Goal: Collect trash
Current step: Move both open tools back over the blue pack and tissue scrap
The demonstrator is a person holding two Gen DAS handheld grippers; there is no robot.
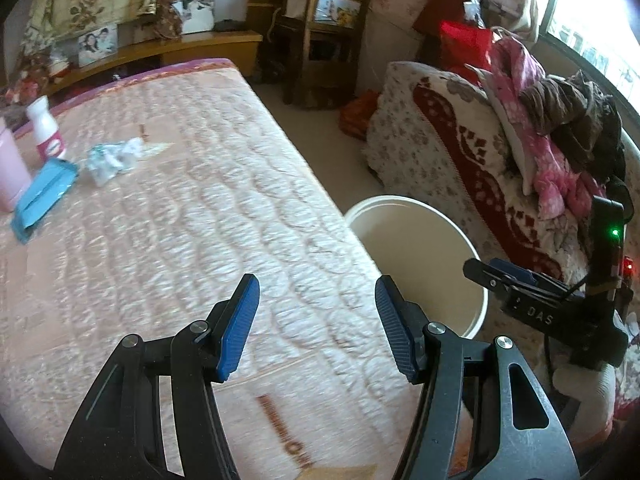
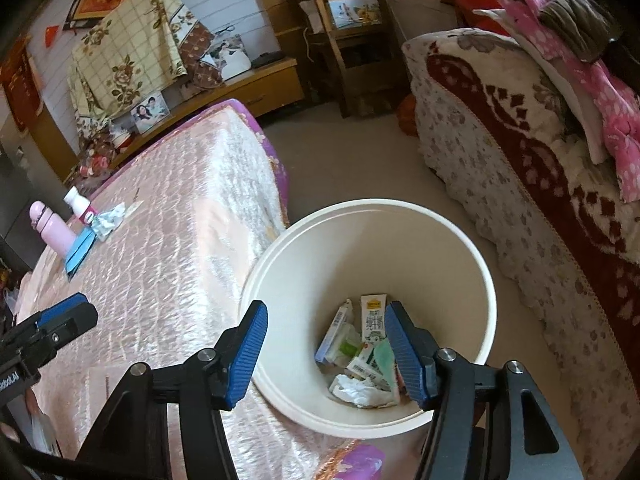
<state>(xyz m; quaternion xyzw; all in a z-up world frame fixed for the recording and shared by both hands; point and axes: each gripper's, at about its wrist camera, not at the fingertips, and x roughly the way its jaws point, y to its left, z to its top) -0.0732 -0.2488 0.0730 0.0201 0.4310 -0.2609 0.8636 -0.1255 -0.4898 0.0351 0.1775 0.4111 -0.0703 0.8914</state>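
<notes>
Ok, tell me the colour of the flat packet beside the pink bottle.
Blue packet, clearest in the left wrist view.

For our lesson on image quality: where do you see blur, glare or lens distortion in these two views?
Left wrist view: the window is blown out white, the bedspread is smeared by motion blur, and the corners are dark. Right wrist view: sharper, with the bin and its trash legible; a sheen lies on the bedspread, and the fisheye bends straight edges.

crumpled wrapper (image 1: 113, 157) on bed; cream bin (image 2: 460, 236) (cartons inside).
</notes>
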